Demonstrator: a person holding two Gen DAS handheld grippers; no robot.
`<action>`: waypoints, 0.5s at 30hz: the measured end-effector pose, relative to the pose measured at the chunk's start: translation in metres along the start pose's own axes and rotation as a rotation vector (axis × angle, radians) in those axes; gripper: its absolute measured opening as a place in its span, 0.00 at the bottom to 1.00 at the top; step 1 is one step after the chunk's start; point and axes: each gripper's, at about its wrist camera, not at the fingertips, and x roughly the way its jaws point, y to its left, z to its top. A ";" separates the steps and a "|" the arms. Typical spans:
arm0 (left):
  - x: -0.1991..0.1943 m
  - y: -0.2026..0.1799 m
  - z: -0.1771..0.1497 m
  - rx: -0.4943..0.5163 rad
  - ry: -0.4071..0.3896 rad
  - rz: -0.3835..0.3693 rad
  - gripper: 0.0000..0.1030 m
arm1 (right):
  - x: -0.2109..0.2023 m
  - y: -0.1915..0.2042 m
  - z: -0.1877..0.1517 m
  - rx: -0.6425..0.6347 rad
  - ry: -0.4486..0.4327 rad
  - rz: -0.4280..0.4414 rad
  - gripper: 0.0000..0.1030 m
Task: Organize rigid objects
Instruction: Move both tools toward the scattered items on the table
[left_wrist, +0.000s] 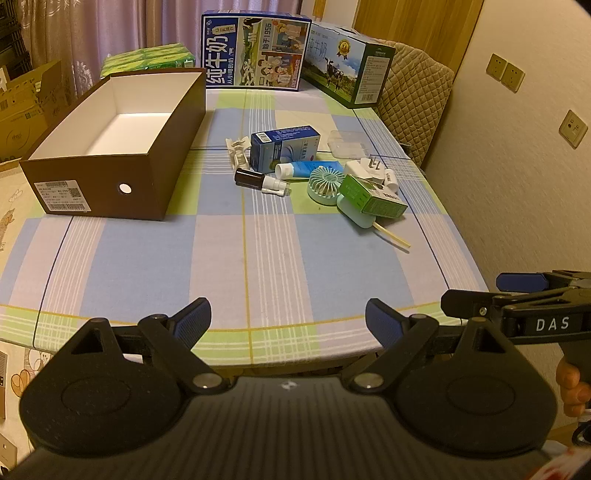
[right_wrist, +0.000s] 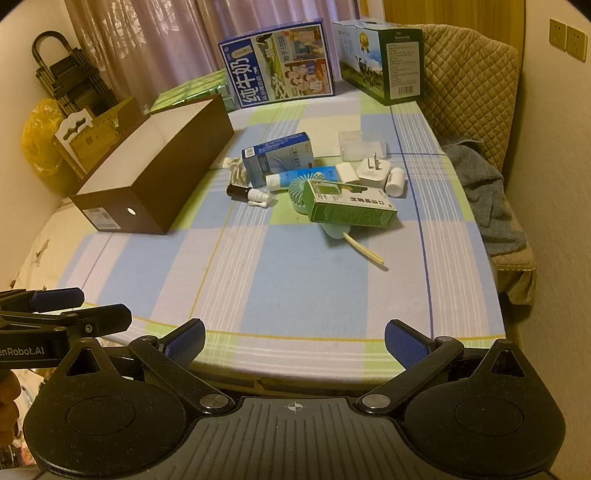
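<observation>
A: From the left wrist view, our left tongs (left_wrist: 287, 325) stand wide apart and empty over the near edge of the bench (left_wrist: 147, 258). The open brown box (left_wrist: 110, 147) sits toward the far left corner; the clutter lies beyond us, right of centre, well apart.

B: And the right tongs (left_wrist: 480, 295) show at our right, nearer that side.

A: From the right wrist view, our right tongs (right_wrist: 294, 341) are also spread and empty. The green carton (right_wrist: 351, 206) lies almost straight ahead across the mint fan (right_wrist: 306, 195), its long axis running left to right.

B: So we judge the right hand the better placed.
</observation>
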 end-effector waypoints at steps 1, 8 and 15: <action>0.000 0.001 0.000 0.000 0.000 -0.001 0.86 | 0.000 0.000 0.000 0.000 0.000 0.001 0.98; 0.000 0.000 0.000 0.000 0.001 -0.001 0.86 | 0.001 0.000 -0.001 0.000 0.000 0.000 0.98; 0.000 0.000 0.000 -0.002 0.001 0.001 0.86 | -0.001 -0.005 0.002 0.003 0.001 0.006 0.98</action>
